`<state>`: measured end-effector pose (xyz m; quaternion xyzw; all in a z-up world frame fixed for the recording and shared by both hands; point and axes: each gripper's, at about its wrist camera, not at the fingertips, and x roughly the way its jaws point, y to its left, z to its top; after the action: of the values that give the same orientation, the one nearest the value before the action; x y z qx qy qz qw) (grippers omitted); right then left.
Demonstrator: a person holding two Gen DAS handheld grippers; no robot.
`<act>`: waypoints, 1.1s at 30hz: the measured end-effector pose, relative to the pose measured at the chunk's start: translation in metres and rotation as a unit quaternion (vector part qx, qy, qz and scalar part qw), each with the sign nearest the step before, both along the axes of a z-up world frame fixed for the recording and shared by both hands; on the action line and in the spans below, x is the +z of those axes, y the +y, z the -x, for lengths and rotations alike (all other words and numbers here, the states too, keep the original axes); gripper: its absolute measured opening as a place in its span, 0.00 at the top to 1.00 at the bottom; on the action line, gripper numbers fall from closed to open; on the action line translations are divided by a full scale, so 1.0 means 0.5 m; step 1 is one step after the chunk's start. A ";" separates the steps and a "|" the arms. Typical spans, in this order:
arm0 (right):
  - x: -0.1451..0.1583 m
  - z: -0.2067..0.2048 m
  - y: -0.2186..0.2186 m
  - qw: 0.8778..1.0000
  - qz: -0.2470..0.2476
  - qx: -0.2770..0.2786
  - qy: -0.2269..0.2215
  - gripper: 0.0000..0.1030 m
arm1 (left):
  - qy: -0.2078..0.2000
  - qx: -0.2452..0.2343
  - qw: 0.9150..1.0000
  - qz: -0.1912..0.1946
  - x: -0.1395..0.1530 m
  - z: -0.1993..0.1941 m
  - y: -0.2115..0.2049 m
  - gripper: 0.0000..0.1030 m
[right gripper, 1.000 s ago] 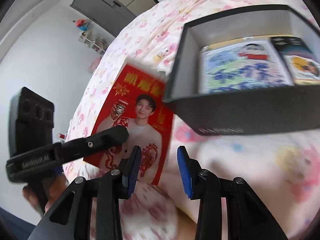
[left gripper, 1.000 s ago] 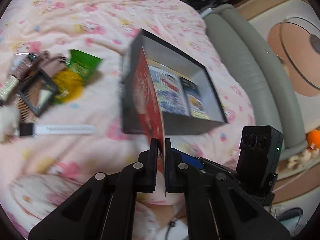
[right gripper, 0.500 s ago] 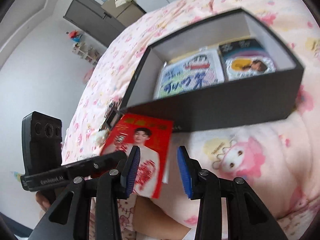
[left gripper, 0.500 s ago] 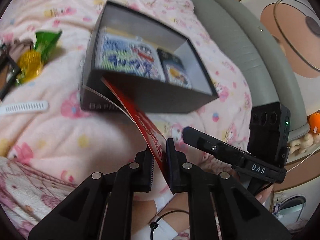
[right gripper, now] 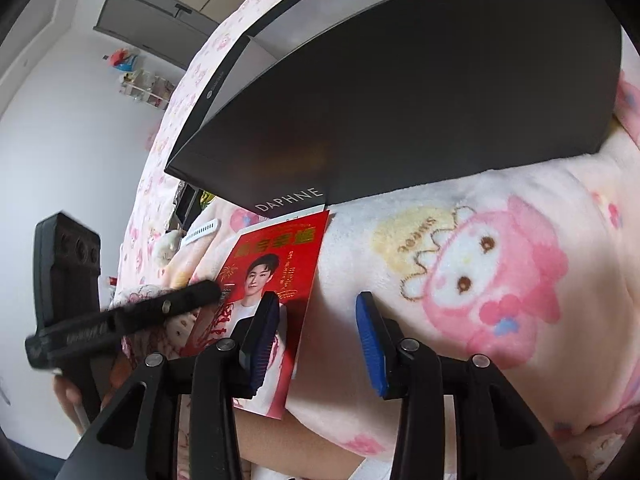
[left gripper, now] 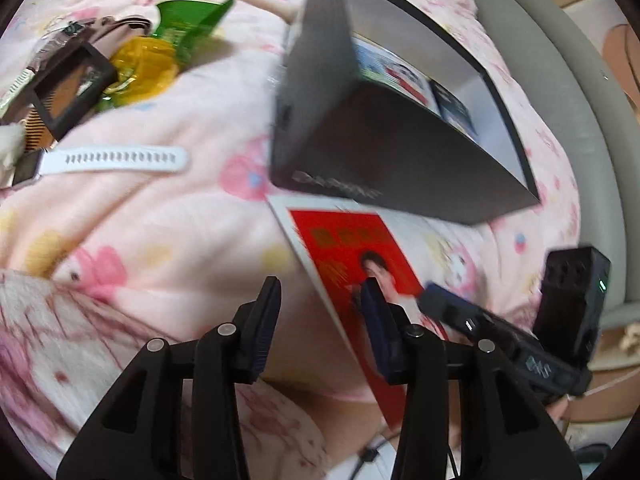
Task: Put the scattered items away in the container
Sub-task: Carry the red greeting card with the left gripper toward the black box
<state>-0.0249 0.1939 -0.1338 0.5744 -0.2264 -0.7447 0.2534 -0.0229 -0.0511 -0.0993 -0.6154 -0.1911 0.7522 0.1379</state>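
The red card [left gripper: 352,256] lies on the bed against the box [left gripper: 384,152] — outside it, not yet tidied. Both the left gripper [left gripper: 320,308] and right gripper [right gripper: 316,328] gape wide, holding nothing — likely readying a regrasp.

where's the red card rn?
The red card lies flat on the pink blanket, its far edge against the black box's front wall. In the left wrist view it sits right of centre; neither gripper holds it.

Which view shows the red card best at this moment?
The right wrist view: the red card lies face-up and sharp on the blanket, its top edge at the black box. The left wrist view shows it blurred, foreshortened and partly covered by a gripper finger.
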 end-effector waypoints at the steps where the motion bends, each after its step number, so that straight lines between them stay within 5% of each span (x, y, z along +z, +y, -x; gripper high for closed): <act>1: 0.000 -0.001 -0.003 1.000 0.001 0.003 0.001 0.65 | 0.000 0.000 1.000 -0.002 -0.007 0.004 0.000 0.59; 9: -0.004 -0.007 -0.046 0.998 0.016 0.056 0.005 0.65 | -0.009 -0.049 0.998 -0.041 -0.034 0.006 0.040 0.62; 15: 0.001 -0.010 -0.036 0.998 0.022 0.050 0.008 0.67 | 0.054 -0.068 0.995 -0.044 0.011 -0.027 0.058 0.76; 21: 0.088 -0.055 0.000 0.995 0.021 0.046 0.084 0.70 | 0.166 -0.111 0.978 -0.051 0.104 -0.071 0.085 0.77; 25: 0.128 -0.061 0.025 0.991 0.007 0.021 0.128 0.70 | 0.230 -0.153 0.961 -0.017 0.156 -0.046 0.131 0.77; 33: 0.151 0.026 0.058 0.992 -0.036 -0.022 0.122 0.70 | 0.260 -0.168 0.951 -0.022 0.151 0.046 0.185 0.76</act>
<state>-0.0377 0.2228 -0.0584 0.4828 -0.1793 -0.8223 0.2422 -0.0461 0.0412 -0.0239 -0.4189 -0.0588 0.8476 0.3204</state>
